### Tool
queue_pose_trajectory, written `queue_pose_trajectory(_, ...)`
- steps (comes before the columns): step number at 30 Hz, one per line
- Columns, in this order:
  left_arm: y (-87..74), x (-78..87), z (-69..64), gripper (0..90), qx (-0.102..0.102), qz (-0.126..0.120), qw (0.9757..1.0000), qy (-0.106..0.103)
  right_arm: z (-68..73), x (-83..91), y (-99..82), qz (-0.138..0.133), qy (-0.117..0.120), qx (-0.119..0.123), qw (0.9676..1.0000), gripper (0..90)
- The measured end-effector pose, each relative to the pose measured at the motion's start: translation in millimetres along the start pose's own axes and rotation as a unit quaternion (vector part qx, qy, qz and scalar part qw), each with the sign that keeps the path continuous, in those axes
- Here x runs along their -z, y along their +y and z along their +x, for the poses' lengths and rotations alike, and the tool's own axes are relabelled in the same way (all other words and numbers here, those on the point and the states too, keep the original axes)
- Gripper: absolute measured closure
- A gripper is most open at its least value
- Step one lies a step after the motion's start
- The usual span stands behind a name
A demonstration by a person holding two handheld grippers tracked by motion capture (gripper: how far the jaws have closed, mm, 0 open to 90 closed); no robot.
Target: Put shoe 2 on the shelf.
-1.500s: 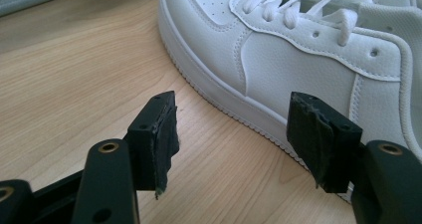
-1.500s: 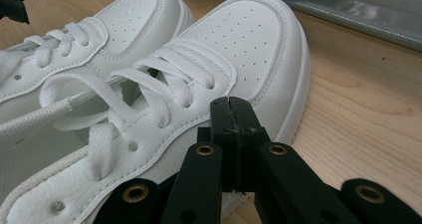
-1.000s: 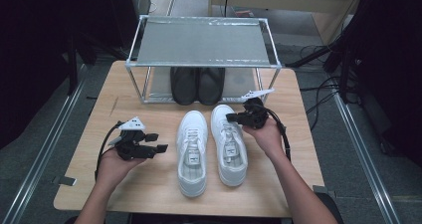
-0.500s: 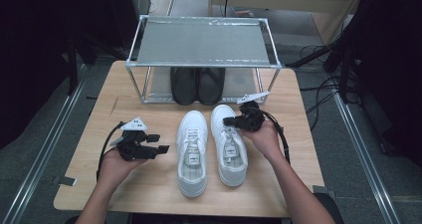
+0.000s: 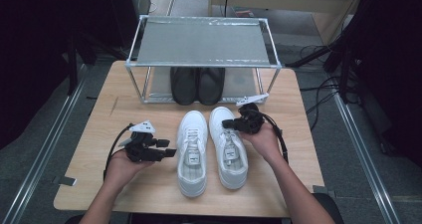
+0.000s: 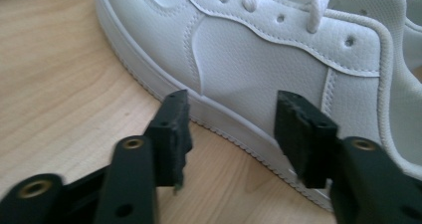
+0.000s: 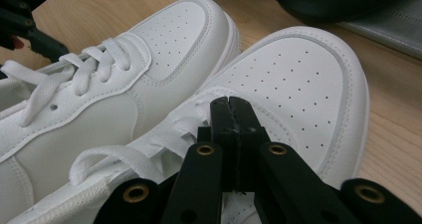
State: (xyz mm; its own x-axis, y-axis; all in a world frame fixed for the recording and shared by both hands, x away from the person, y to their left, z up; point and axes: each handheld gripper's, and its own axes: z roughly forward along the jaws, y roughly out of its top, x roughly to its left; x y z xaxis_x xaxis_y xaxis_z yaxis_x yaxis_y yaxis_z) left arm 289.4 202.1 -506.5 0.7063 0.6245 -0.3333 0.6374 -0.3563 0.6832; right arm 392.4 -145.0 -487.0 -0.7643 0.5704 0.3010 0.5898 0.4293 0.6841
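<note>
Two white shoes (image 5: 211, 152) are laid side by side on the table (image 5: 89, 134), toes pointed at the shoe rack (image 5: 201, 42). The left gripper (image 5: 169, 152) is held beside the left shoe (image 6: 278, 59), jaws partly open, just narrowed, nothing pinched. The right gripper (image 7: 231, 104) is shut over the right shoe (image 7: 298, 84); whether a lace is pinched is hard to see.

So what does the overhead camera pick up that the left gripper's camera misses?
High view: a metal rack with black shoes under it, and the right gripper, jaws shut, over the right white shoe's laces. Left gripper view: close-up stitching and the sole edge, with its own jaws, which have just been closing, holding nothing between them. Both: the left gripper, the left white shoe and the wooden table.
</note>
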Motion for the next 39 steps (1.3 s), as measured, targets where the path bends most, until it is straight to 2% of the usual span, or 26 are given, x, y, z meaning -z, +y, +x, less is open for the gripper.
queue_pose_trajectory(3,-0.7,-0.9,0.2,61.5,0.008,0.007,0.9999,-0.006,-0.3,3.5,0.8,-0.011,-0.002,0.000,0.9999,90.0)
queue_pose_trajectory(5,-0.8,-3.7,2.0,68.6,0.033,0.020,0.9991,-0.017,0.2,9.6,1.1,-0.023,-0.011,0.003,0.9997,90.0)
queue_pose_trajectory(7,-1.4,-8.5,2.8,72.6,0.055,0.035,0.9974,-0.030,1.8,18.8,-2.8,-0.031,-0.032,0.012,0.9989,90.0)
queue_pose_trajectory(8,-1.7,-11.3,1.3,73.8,0.054,0.041,0.9971,-0.034,1.3,23.7,-5.9,-0.032,-0.033,0.010,0.9989,90.0)
queue_pose_trajectory(11,-1.0,-14.5,-3.8,78.5,0.041,0.047,0.9977,-0.025,-1.2,32.3,-15.5,-0.025,-0.031,0.001,0.9992,90.0)
queue_pose_trajectory(14,-1.3,-15.3,-3.4,81.7,0.049,0.046,0.9971,-0.035,-2.1,35.2,-18.0,-0.022,-0.033,0.004,0.9992,90.0)
queue_pose_trajectory(17,-1.4,-15.5,-4.8,84.4,0.049,0.045,0.9972,-0.033,0.2,39.0,-18.4,-0.018,-0.059,0.017,0.9980,90.0)
queue_pose_trajectory(19,-1.3,-15.7,-5.3,85.0,0.049,0.045,0.9973,-0.032,-1.9,42.1,-19.4,-0.017,-0.053,0.010,0.9984,90.0)
queue_pose_trajectory(22,-1.4,-15.8,-5.5,85.0,0.047,0.045,0.9973,-0.034,-5.1,39.4,-21.6,0.001,-0.044,0.003,0.9990,90.0)
queue_pose_trajectory(24,-1.3,-16.0,-6.9,85.0,0.043,0.044,0.9977,-0.028,-4.9,36.1,-21.8,0.010,-0.037,0.001,0.9993,90.0)
queue_pose_trajectory(28,0.4,-19.3,-8.9,85.3,0.040,0.044,0.9977,-0.032,-5.6,33.2,-20.8,0.008,-0.038,0.007,0.9992,90.0)
queue_pose_trajectory(31,3.8,-24.5,-15.6,84.9,0.027,0.044,0.9984,-0.021,-7.5,32.1,-20.5,0.006,-0.034,0.007,0.9994,90.0)
queue_pose_trajectory(35,5.7,-30.7,-23.4,85.0,0.017,0.046,0.9984,-0.028,-8.3,30.9,-19.9,0.006,-0.033,0.006,0.9994,90.0)
queue_pose_trajectory(39,6.2,-34.3,-30.4,86.0,0.004,0.045,0.9988,-0.018,-7.1,30.7,-19.7,0.006,-0.039,0.009,0.9992,90.0)
